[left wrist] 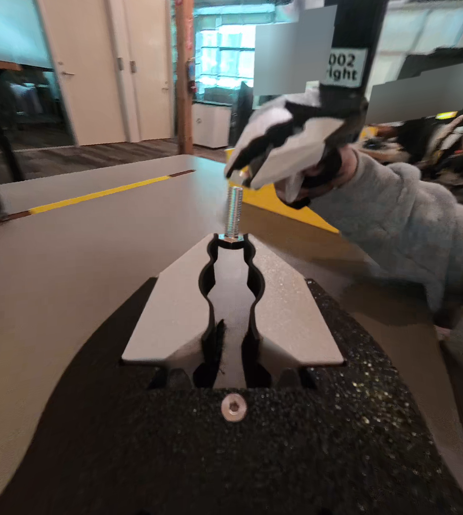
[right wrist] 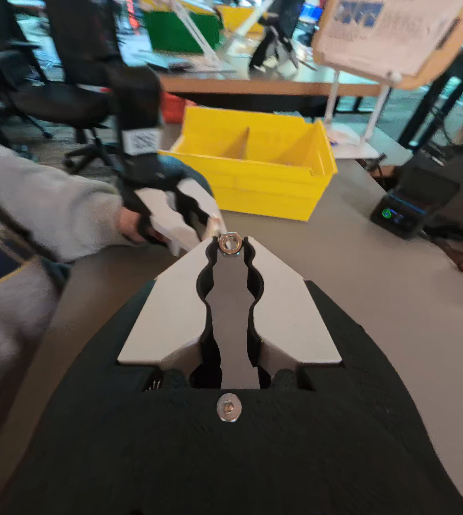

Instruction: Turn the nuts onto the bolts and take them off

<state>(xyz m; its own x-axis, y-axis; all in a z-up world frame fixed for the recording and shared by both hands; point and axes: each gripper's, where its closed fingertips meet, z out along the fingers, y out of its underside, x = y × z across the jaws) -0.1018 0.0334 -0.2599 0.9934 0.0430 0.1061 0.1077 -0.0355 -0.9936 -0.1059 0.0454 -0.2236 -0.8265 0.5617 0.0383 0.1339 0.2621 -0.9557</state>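
Observation:
My left gripper (left wrist: 230, 240) is shut on the hex head of a silver bolt (left wrist: 233, 212), which stands upright with its threaded end up. My right gripper (right wrist: 229, 244) is shut on a silver hex nut (right wrist: 229, 244), its hole facing the camera. In the left wrist view the right gripper (left wrist: 238, 178) hangs just above the bolt's top with the nut (left wrist: 237, 176) at its tips; the nut sits a little above the thread, apart from it. In the right wrist view the left gripper (right wrist: 210, 225) comes in from the left, right behind the nut. The bolt is hidden there.
A yellow bin (right wrist: 255, 164) with a divider stands on the grey table (right wrist: 364, 278) behind the grippers. A black device (right wrist: 408, 211) with a green light sits at the right. A person's grey sleeves (left wrist: 397, 223) hold both grippers. Office chairs (right wrist: 66, 92) stand beyond the table's left edge. About 4 cm separates my left fingertips from my right. The black device (right wrist: 408, 211) is about equally far from each gripper, around 35 cm.

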